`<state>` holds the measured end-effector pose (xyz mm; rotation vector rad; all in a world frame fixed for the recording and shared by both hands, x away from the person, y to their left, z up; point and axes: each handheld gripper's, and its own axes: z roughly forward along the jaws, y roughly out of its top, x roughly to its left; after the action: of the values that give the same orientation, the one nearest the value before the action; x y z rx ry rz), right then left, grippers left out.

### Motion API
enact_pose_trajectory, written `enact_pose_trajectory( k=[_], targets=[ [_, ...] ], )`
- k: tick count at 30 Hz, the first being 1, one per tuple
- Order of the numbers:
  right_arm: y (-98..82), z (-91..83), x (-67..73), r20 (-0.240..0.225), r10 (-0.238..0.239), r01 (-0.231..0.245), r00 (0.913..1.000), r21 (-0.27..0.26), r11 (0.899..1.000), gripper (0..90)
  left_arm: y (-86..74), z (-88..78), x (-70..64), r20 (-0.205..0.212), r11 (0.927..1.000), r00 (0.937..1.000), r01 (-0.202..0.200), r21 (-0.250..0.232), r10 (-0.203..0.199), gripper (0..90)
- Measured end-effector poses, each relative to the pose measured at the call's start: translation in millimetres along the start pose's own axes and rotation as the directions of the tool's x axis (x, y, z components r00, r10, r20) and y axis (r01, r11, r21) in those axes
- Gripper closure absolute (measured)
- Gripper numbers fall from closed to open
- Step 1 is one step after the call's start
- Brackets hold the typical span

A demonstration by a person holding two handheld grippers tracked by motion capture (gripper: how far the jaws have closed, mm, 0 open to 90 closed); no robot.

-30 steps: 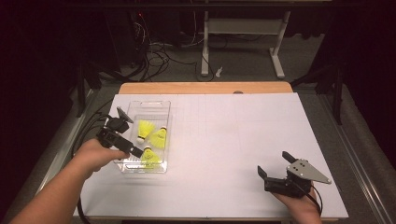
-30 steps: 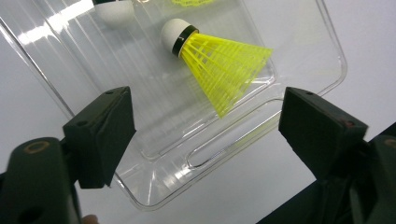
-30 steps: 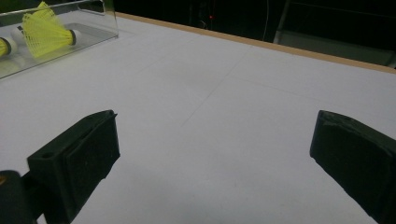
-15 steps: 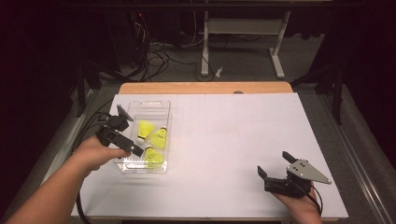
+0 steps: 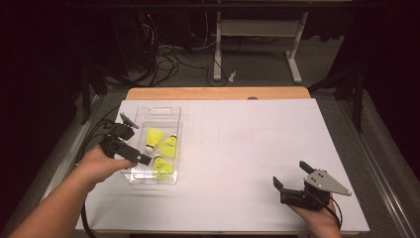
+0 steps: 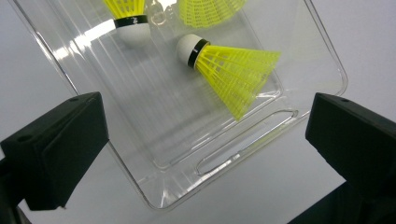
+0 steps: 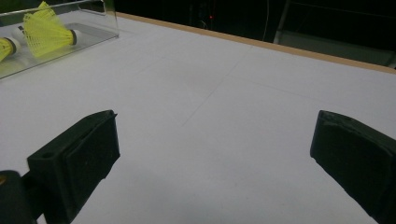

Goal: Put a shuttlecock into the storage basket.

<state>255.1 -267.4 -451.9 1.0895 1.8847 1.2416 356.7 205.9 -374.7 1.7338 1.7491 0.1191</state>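
Your left gripper [image 5: 132,145] hangs over the near end of the clear tray [image 5: 174,113], its jaws just opened wide and holding nothing. Just beyond them a yellow shuttlecock [image 6: 229,70] lies on its side on the tray floor, its long axis slanting, white cork toward the other two shuttlecocks. Your right gripper [image 5: 291,177] rests low on the white table [image 5: 247,139], jaws spread and holding nothing.
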Motion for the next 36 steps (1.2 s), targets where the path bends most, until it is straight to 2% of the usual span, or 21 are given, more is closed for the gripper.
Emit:
enact_pose_trajectory(
  k=[3, 4, 5, 8, 12, 16, 18, 20, 23, 25, 27, 28, 31, 32, 34, 36],
  targets=[
    [-0.1, 0.1, 0.1, -0.001, 0.002, -0.002, 1.0, 0.0, 1.0, 1.9, -4.2, -0.2, 2.6, 0.035, 0.9994, 0.9994, 0.01, -0.032, -0.009, 0.7],
    [-0.1, 0.2, 0.3, 0.0, 0.0, 0.0, 1.0, 0.001, 1.0, 1.9, -5.8, -3.6, 7.6, 0.052, 0.9983, 0.9972, -0.055, 0.02, 0.053, 0.7],
    [-0.1, 0.3, 0.4, 0.0, -0.001, 0.001, 1.0, 0.001, 1.0, 1.9, -8.0, 1.2, 4.6, 0.051, 0.9989, 0.9986, 0.015, -0.044, -0.013, 0.7],
    [0.0, 0.1, 1.1, 0.0, 0.0, 0.0, 1.0, 0.001, 1.0, 1.9, -12.9, 2.6, 8.0, 0.083, 0.9966, 0.9964, 0.026, -0.078, -0.019, 0.7],
    [-0.3, -0.6, 0.6, 0.004, 0.0, 0.0, 1.0, -0.001, 1.0, 1.9, -21.0, 0.7, 12.2, 0.122, 0.9912, 0.9925, 0.024, -0.13, -0.008, 0.7],
    [-0.6, -0.5, 1.0, 0.005, -0.001, 0.001, 1.0, 0.001, 1.0, 1.9, -25.8, -3.0, 16.6, 0.153, 0.9795, 0.9882, 0.025, -0.2, 0.006, 0.7],
    [-0.7, -0.6, 1.4, 0.004, -0.003, 0.003, 1.0, 0.003, 1.0, 1.9, -27.5, -4.0, 19.0, 0.187, 0.9712, 0.9823, 0.046, -0.234, -0.001, 0.7],
    [-0.7, -1.0, 1.5, 0.005, -0.005, 0.005, 1.0, 0.001, 1.0, 1.9, -30.2, -4.0, 21.9, 0.212, 0.9591, 0.9773, 0.061, -0.277, -0.001, 0.7],
    [-1.1, -1.0, 1.5, 0.007, -0.001, 0.001, 1.0, 0.002, 1.0, 1.9, -36.2, -3.1, 28.2, 0.231, 0.9454, 0.9728, 0.076, -0.317, -0.001, 0.7],
    [-1.2, -0.5, 1.5, 0.008, -0.002, 0.002, 1.0, 0.004, 1.0, 1.9, -41.1, -1.9, 32.1, 0.23, 0.9372, 0.9731, 0.075, -0.341, 0.006, 1.1],
    [-1.3, -0.1, 1.7, 0.008, -0.004, 0.004, 1.0, 0.008, 1.0, 1.9, -45.2, -2.9, 36.4, 0.258, 0.9264, 0.9662, 0.096, -0.364, 0.001, 1.1],
    [-1.4, 0.1, 1.7, 0.007, -0.008, 0.008, 0.9999, 0.009, 1.0, 1.9, -47.4, -3.5, 38.3, 0.261, 0.9195, 0.9653, 0.1, -0.38, 0.003, 1.2],
    [-2.1, 0.3, 2.1, 0.005, -0.012, 0.012, 0.9999, 0.009, 1.0, 1.9, -54.4, -4.0, 41.7, 0.293, 0.8972, 0.9561, 0.123, -0.424, 0.008, 1.6],
    [-2.4, 0.5, 2.0, 0.005, -0.009, 0.009, 0.9999, 0.01, 1.0, 1.9, -57.4, -3.2, 41.9, 0.293, 0.8884, 0.9559, 0.12, -0.443, 0.018, 1.9],
    [-2.8, 0.9, 1.6, 0.006, -0.007, 0.007, 1.0, 0.01, 1.0, 1.9, -64.5, -1.1, 41.4, 0.274, 0.8733, 0.9596, 0.076, -0.481, 0.067, 1.9],
    [-3.3, 1.3, 0.9, 0.005, -0.006, 0.006, 1.0, 0.014, 1.0, 1.9, -69.4, -0.8, 41.0, 0.287, 0.857, 0.9548, 0.085, -0.508, 0.076, 1.9]
  ],
)
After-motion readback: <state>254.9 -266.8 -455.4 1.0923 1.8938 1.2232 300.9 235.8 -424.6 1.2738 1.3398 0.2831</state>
